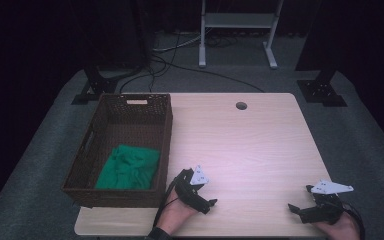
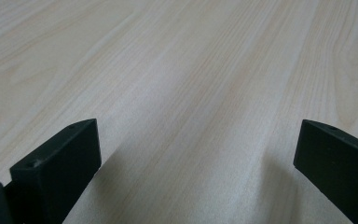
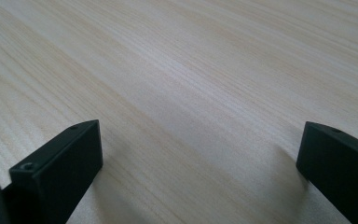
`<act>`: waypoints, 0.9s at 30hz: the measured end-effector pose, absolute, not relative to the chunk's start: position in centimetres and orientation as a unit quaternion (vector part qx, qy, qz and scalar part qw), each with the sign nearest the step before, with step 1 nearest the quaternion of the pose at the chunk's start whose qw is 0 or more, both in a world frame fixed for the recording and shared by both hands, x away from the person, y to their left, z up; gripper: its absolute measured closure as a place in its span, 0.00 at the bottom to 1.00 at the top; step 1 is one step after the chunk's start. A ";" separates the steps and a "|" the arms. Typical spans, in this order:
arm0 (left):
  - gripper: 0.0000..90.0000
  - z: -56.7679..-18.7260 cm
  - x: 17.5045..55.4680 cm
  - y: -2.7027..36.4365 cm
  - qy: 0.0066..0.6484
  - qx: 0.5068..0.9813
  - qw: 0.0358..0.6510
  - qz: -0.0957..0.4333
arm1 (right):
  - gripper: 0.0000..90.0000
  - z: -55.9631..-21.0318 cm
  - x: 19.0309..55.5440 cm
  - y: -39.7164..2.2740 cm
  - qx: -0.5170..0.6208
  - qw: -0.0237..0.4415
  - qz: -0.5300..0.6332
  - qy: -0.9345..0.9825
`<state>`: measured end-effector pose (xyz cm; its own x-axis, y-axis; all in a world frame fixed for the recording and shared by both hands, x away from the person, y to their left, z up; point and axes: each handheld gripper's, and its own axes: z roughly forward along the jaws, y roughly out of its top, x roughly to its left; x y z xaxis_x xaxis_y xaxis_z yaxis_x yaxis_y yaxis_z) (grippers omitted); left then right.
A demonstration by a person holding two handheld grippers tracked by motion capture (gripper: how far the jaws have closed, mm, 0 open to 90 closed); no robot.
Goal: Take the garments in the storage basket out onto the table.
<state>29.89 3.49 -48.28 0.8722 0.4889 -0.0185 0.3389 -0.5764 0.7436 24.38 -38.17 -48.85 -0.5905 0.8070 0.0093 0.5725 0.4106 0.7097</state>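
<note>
Green cloth (image 1: 129, 167) lies crumpled in the near part of the wicker basket (image 1: 166, 131), at the table's (image 1: 250, 145) left side. The left gripper (image 1: 206, 205), jaws wide apart and empty, rests just right of the basket's near corner, the nearer tool. The right gripper (image 1: 294, 208), likewise spread, sits well apart at the near right edge.
</note>
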 end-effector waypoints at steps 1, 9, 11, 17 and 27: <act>0.00 -48.2 29.9 3.5 0.235 0.881 0.398 0.096 | 0.00 -48.9 24.4 -38.2 0.419 0.170 0.345 0.822; 0.00 -48.2 30.0 3.6 0.235 0.873 0.416 0.096 | 0.00 -48.9 24.4 -38.2 0.419 0.170 0.345 0.822; 0.00 -48.1 30.1 3.6 0.236 0.871 0.420 0.093 | 0.00 -48.9 24.4 -38.2 0.419 0.170 0.345 0.823; 0.00 -48.1 30.2 3.7 0.237 0.867 0.429 0.087 | 0.00 -48.9 24.4 -38.2 0.419 0.170 0.345 0.822; 0.00 -47.8 30.4 4.0 0.236 0.857 0.450 0.087 | 0.00 -48.8 24.4 -38.2 0.420 0.170 0.345 0.822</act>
